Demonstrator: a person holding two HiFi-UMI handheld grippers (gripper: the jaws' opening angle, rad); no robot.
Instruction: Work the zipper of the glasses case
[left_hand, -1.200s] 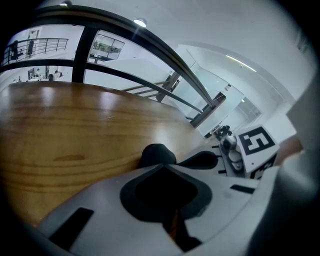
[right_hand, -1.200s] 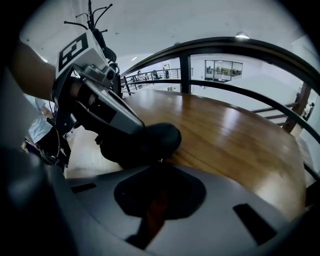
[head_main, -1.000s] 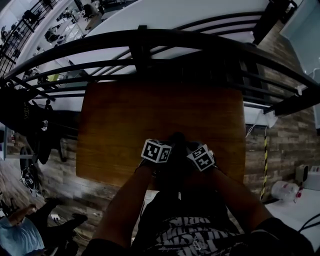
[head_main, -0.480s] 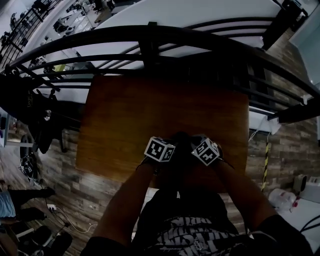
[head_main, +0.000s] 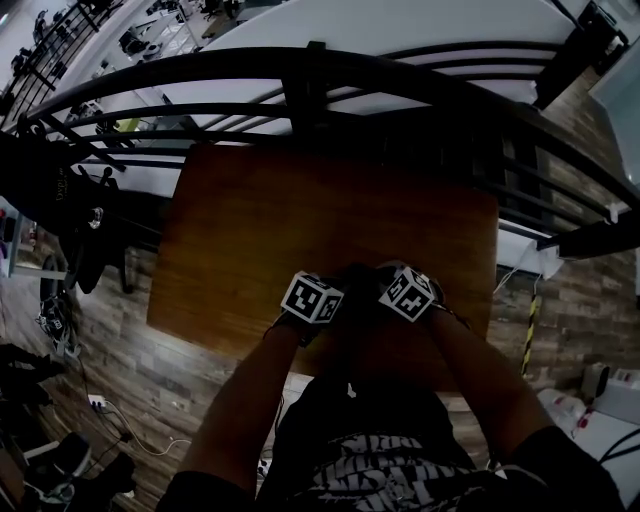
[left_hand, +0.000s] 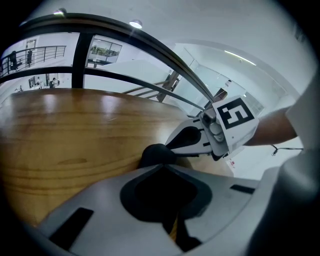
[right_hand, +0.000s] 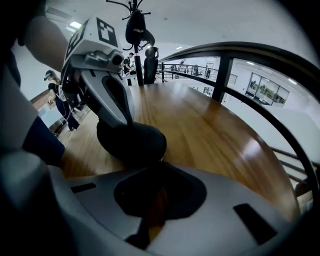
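A dark rounded glasses case (head_main: 357, 283) lies near the front edge of the wooden table (head_main: 300, 215), squeezed between my two grippers. In the left gripper view the case (left_hand: 156, 153) pokes out just past my left gripper (left_hand: 165, 167), whose jaws are shut on its end. From the right gripper view the case (right_hand: 134, 142) sits right at my right gripper (right_hand: 159, 169), shut at the case's near edge where a small metal zipper pull shows. In the head view the left gripper (head_main: 340, 292) and right gripper (head_main: 376, 286) nearly touch. The case's zipper line is hidden.
A black metal railing (head_main: 300, 85) curves round the table's far side, with a lower floor beyond it. A wood-plank floor (head_main: 100, 330) lies to the left and right of the table. A coat stand (right_hand: 135, 30) rises past the table's far corner.
Both grippers stay pressed together on the case at the table's front edge. The right gripper's marker cube has shifted slightly; the head view has drifted a little.
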